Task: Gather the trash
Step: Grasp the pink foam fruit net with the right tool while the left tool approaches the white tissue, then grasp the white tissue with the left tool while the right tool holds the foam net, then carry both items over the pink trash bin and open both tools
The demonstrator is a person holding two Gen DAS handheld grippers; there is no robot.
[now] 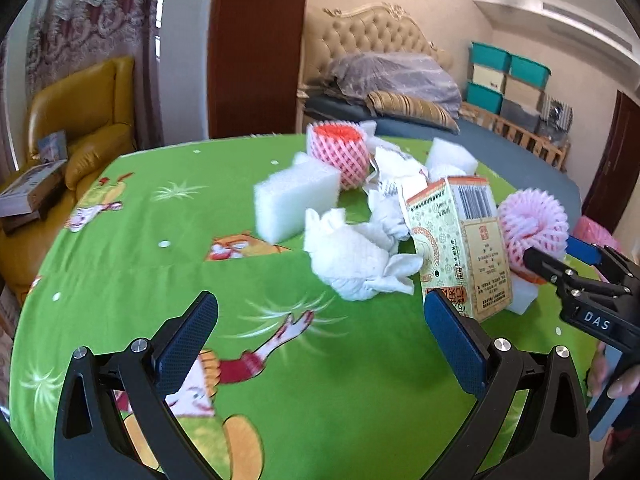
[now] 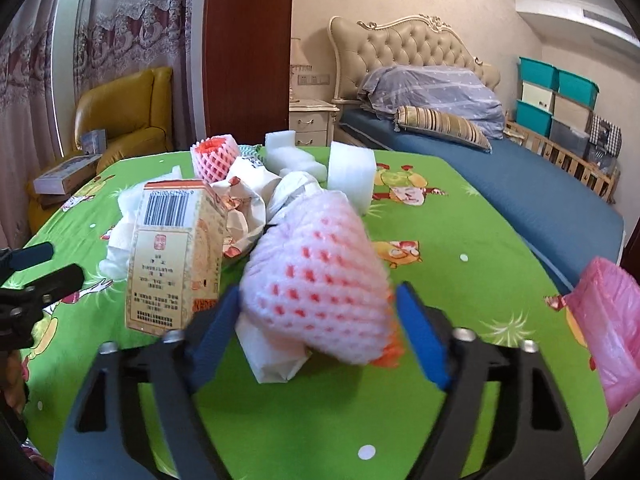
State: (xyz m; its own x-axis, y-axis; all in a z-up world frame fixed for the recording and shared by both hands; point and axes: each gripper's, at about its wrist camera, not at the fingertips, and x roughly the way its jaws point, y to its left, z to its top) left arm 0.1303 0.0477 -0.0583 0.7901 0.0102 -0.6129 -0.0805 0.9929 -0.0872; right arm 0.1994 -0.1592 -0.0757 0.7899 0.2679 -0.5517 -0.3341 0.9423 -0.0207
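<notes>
Right gripper: the two blue pads sit on either side of the pink foam net sleeve, which lies nearest on the bench. Left pad appears to touch the foam; right pad is just beside it. Cannot tell from this view whether the foam is actually clamped.

Left gripper: jaws wide apart, nothing between them, hovering over bare green cloth just short of the crumpled white tissue.

Handling judgement: the foam net looks very light, soft and springy. It should compress under the pads and could slip out if squeezed near one end, so take it across its thick middle. An orange piece sticks out at its near right end and may drop off.

Just left of the net stands the printed carton, upright and probably empty, so easily toppled. White foam blocks, crumpled paper and a second net sleeve are heaped farther back.

Pink plastic bag sits at the right bench edge, likely the trash receiver. Bare cloth lies between it and the net, giving room to swing right. The bed stands beyond the far right edge.
</notes>
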